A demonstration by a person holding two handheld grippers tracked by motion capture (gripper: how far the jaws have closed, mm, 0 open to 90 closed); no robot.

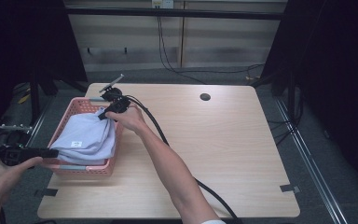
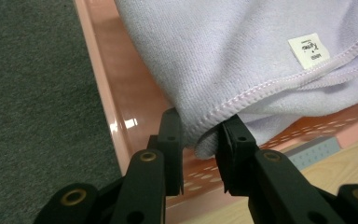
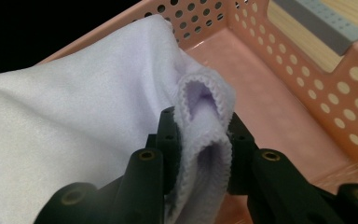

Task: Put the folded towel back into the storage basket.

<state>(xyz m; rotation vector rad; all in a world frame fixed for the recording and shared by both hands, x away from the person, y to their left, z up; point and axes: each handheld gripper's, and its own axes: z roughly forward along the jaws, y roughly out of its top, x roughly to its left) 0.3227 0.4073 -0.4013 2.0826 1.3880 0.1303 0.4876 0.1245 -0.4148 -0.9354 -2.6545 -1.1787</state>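
Observation:
A folded lavender towel (image 1: 87,136) with a small white label hangs over the pink perforated basket (image 1: 74,108) at the table's left. My left gripper (image 1: 53,152) is at the basket's near left corner, shut on the towel's stitched corner (image 2: 200,135). At the basket's far right side, my right gripper (image 1: 103,115) is shut on another bunched corner of the towel (image 3: 205,130). The towel (image 3: 74,121) stretches between the two grippers above the basket floor (image 3: 270,116). In the left gripper view the label (image 2: 309,50) shows near the hem.
The wooden table (image 1: 223,154) has a round cable hole (image 1: 205,97) at the back. A black cable (image 1: 168,144) trails from the right gripper along the forearm. Dark carpet (image 2: 37,93) lies left of the basket. The basket has a grey handle (image 3: 321,25).

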